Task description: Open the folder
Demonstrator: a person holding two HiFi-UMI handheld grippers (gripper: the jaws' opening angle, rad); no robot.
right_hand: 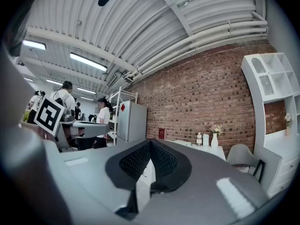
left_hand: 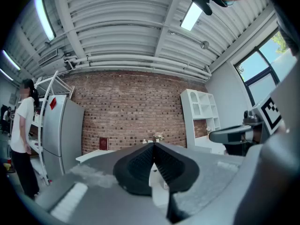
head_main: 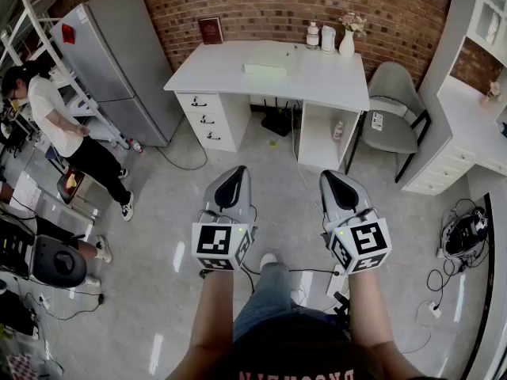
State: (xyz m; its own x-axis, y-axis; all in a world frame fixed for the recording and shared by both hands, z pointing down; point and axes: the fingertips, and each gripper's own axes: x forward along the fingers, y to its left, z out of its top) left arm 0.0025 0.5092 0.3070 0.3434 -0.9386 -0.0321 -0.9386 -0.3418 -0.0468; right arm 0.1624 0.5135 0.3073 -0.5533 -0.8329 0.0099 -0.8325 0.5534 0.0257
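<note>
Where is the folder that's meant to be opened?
In the head view, the pale flat rectangular folder lies near the middle of the white desk by the brick wall, left of the white vase.

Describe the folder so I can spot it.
Find the white desk against the brick wall. The folder lies mid-desk, the only flat, pale thing; the red book, bottles and vase stand upright behind it.

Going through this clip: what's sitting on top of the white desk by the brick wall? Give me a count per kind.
Folder, pale, lying flat: 1
Dark red book or frame, upright at the wall: 1
Small bottle: 1
White container: 1
White vase with flowers: 1
Total: 5
</note>
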